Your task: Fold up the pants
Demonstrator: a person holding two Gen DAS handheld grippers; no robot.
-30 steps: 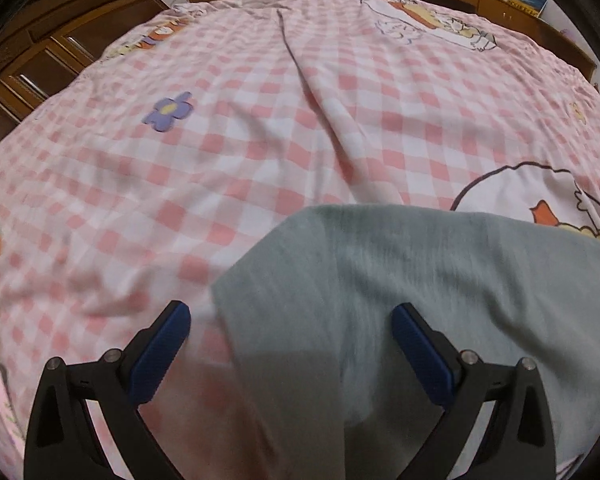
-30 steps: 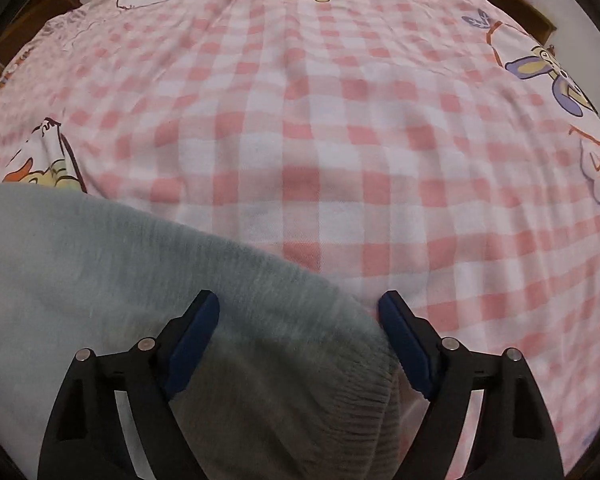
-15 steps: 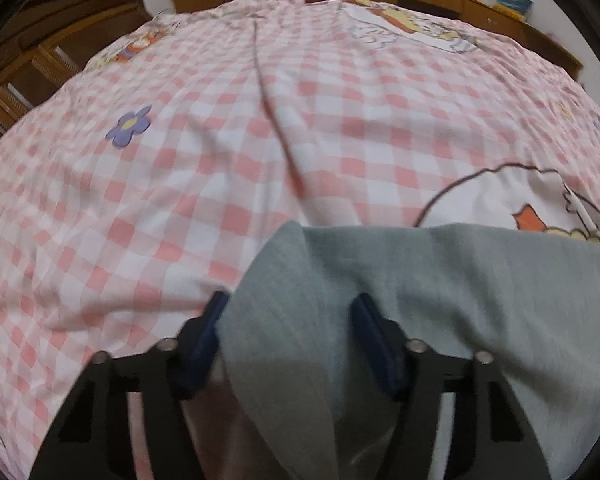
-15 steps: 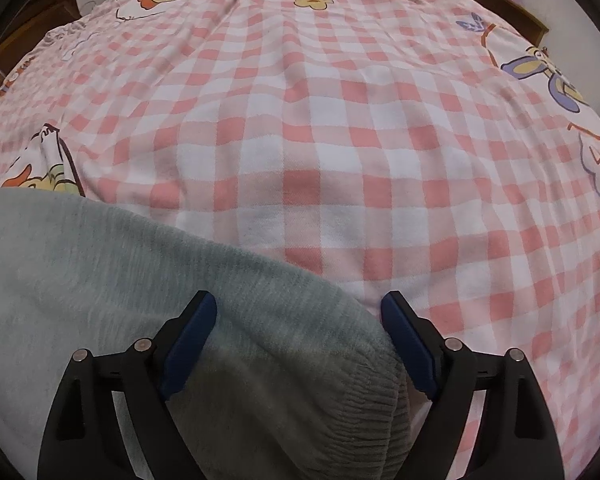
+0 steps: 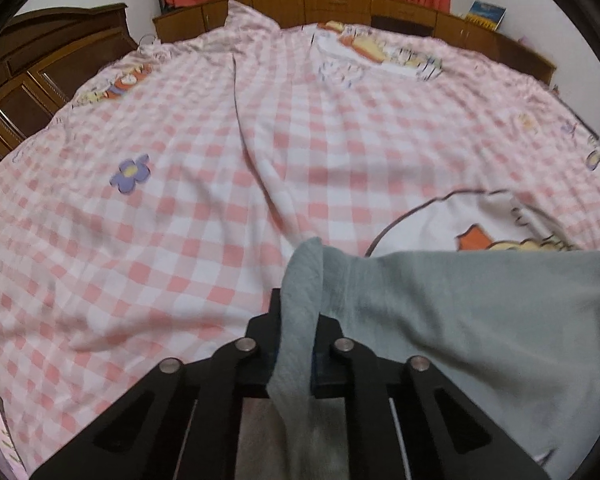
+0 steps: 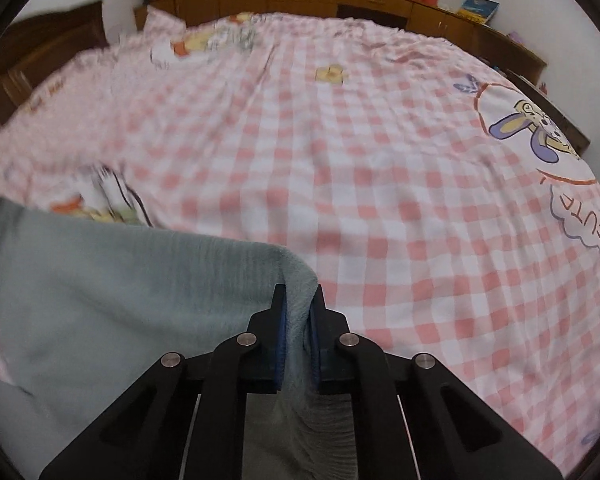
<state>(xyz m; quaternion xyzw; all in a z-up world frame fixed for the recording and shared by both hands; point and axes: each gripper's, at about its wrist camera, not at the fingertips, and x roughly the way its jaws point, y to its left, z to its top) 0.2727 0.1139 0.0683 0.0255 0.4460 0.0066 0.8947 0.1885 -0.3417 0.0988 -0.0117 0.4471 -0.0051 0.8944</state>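
The grey-green pants [image 5: 460,312] hang lifted above the pink checked bedspread [image 5: 180,200]. My left gripper [image 5: 298,312] is shut on the left corner of the fabric, which bunches up between its jaws. My right gripper [image 6: 298,312] is shut on the right corner of the pants [image 6: 120,288], near the ribbed cuff or waistband that hangs below it. The cloth stretches between the two grippers. The lower part of the pants is hidden below both views.
The bedspread [image 6: 380,200] has cartoon prints and a long crease down the middle. A dark wooden headboard [image 5: 380,8] with red curtains above runs along the far side. A wooden cabinet [image 5: 28,80] stands at the left.
Both grippers have shut on the pants' edge and lifted it off the bed. The views have risen and tilted up, showing more of the bed and headboard.
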